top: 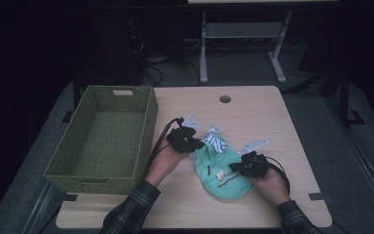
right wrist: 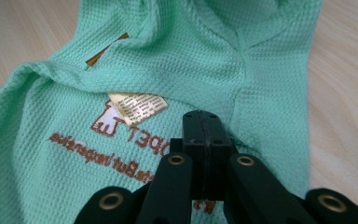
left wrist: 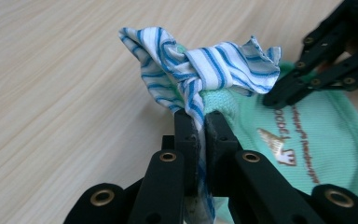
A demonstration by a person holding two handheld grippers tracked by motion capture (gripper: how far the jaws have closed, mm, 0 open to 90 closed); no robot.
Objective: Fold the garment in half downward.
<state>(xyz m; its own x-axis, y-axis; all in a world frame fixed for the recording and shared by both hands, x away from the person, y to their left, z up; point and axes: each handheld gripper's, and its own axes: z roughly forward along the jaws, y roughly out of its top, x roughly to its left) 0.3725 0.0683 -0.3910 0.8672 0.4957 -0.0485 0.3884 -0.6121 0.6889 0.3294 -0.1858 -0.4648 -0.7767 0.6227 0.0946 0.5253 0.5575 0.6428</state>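
In the high view, a mint-green knit garment [top: 222, 171] lay on the wooden surface [top: 253, 112] between the person's two hands, with a blue-and-white striped cloth [top: 215, 141] bunched at its far end, and an empty green wicker basket [top: 141, 146] stood just beside them on the left. The left gripper [top: 191, 144] sat at the striped end and the right gripper [top: 239, 168] at the printed side of the garment; judging from this, both grips were made but the clothing had not yet been lifted or moved toward the basket, so most of the work seemed still ahead. In the left gripper view, the left gripper [left wrist: 200, 122] had its jaws drawn nearly together, pinching a strip of the striped cloth [left wrist: 205, 65] that ran down between them, with the green garment [left wrist: 326, 140] lying flat on the surface just behind and the other gripper resting on its upper edge. In the right gripper view, the right gripper [right wrist: 204, 125] had its jaws fully together over the garment [right wrist: 177, 60], beside its brown printed lettering and a small paper label [right wrist: 137, 106]; whether a fold of the knit was caught between them or they merely pressed down on it could not be told.
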